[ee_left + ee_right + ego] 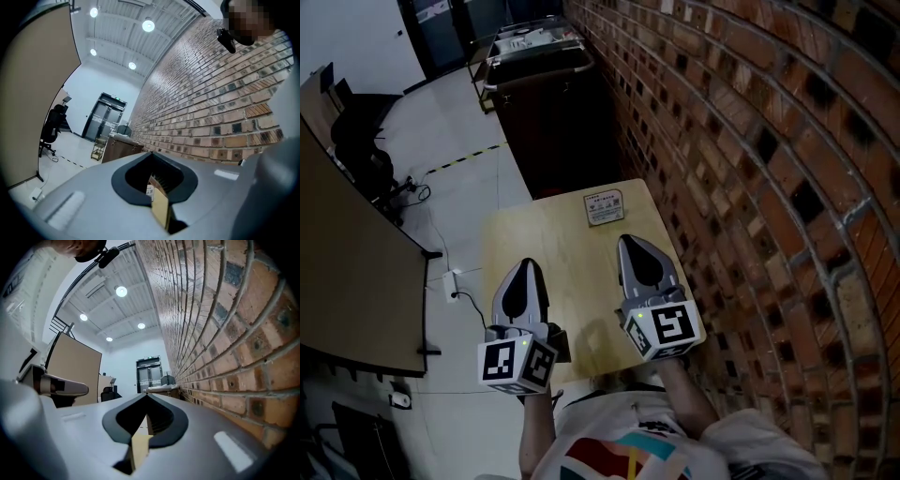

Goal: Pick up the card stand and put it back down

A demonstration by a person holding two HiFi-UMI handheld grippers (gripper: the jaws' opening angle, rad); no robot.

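The card stand [605, 207] is a small white printed card with a brownish border. It sits at the far edge of the small wooden table [562, 244], close to the brick wall. My left gripper [528, 263] rests on the table's near left part, its jaws shut with nothing in them. My right gripper [630, 240] lies on the near right, also shut and empty, its tip a short way behind the card stand. In the left gripper view, the left gripper [151, 153] shows closed jaws with a sliver of table [161, 211] in the gap. In the right gripper view, the right gripper [146, 396] looks the same.
A brick wall [750, 169] runs along the table's right side. Beyond the table stand a dark cabinet [548, 112] and a cart [530, 42]. A brown partition panel [356, 281] is at the left, with cables [455, 281] on the floor and an office chair [361, 141].
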